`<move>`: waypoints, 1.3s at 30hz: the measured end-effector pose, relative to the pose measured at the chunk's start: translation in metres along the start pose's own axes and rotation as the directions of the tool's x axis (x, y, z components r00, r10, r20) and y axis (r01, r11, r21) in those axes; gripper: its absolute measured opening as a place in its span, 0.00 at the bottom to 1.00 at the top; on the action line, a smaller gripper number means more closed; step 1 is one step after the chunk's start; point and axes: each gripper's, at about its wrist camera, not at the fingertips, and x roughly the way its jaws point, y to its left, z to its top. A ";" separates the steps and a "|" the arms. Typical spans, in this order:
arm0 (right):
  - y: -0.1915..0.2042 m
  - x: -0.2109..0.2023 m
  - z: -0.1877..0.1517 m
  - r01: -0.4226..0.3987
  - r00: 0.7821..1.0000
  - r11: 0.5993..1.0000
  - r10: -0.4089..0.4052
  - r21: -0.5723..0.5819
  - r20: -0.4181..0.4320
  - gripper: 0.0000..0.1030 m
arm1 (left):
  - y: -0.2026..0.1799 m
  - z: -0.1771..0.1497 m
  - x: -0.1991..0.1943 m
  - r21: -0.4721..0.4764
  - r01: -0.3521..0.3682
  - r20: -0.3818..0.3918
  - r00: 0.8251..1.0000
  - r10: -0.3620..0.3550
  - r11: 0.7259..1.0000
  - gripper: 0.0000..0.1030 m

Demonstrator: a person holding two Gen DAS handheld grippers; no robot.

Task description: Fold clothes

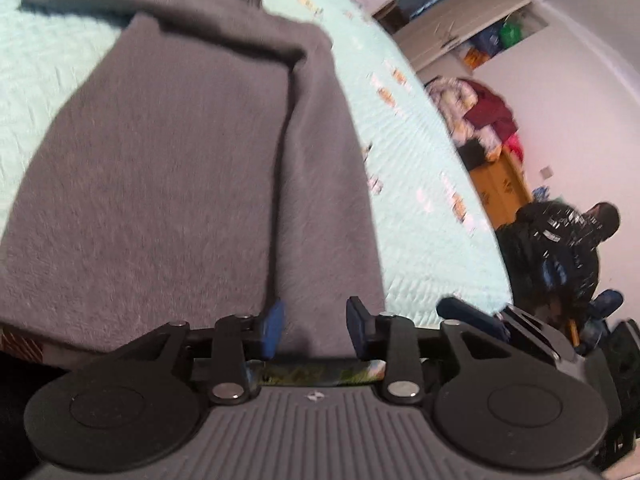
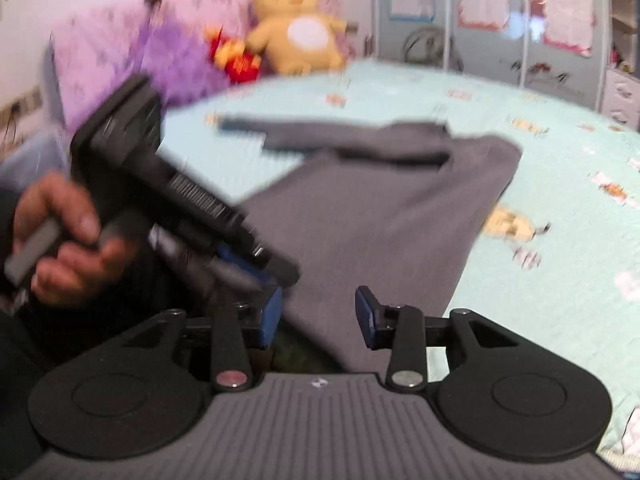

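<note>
Gray shirt (image 1: 172,168): it lies spread out on the bed, partly folded. One side is already turned in, and a dark fold line runs from the near hem up to the far end.
Bed cover (image 1: 420,152): pale green with small pictures. The shirt lies on top of it, with bare cover to the left and right of the cloth.
Long way of the shirt: it runs from near to far, straight away from both tongs. The near hem is by the tongs. The sleeve (image 2: 304,130) sticks out sideways at the far end.
Left gripper (image 1: 314,330): its blue tips are spread apart and hold nothing. It sits right at the near hem, with the fold line just in front of its left tip.
Right gripper (image 2: 318,318): its blue tips are spread apart too, and empty. It is also at the near hem, a bit more to the right side of the shirt.
Left hand (image 2: 60,236): seen in the right view, it holds the left tool close beside the right one.
Which is nearer: both are at the near hem, so I cannot pick one.
Next move, I think: each pinches a near corner and carries the hem to the far end.
Yellow toy (image 2: 298,26): far away by the wall, not in the way.
</note>
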 end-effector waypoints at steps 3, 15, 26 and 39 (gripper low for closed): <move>-0.015 0.014 0.008 -0.001 0.999 0.995 -0.003 0.100 0.038 0.40 | 0.003 0.005 -0.001 -0.011 -0.034 0.025 0.999 0.034 0.999 0.35; -0.030 0.067 0.015 0.052 0.999 0.987 -0.051 0.152 -0.008 0.40 | 0.039 0.020 -0.023 -0.133 -0.074 0.111 0.990 0.089 0.988 0.36; -0.034 0.098 0.006 0.028 0.999 0.963 -0.015 0.268 -0.050 0.41 | 0.125 0.089 -0.074 -0.454 -0.066 0.363 0.897 0.252 0.888 0.68; -0.044 0.107 0.019 0.069 0.994 0.960 -0.044 0.273 -0.097 0.47 | 0.197 0.154 -0.040 -0.702 0.121 0.394 0.887 0.242 0.702 0.68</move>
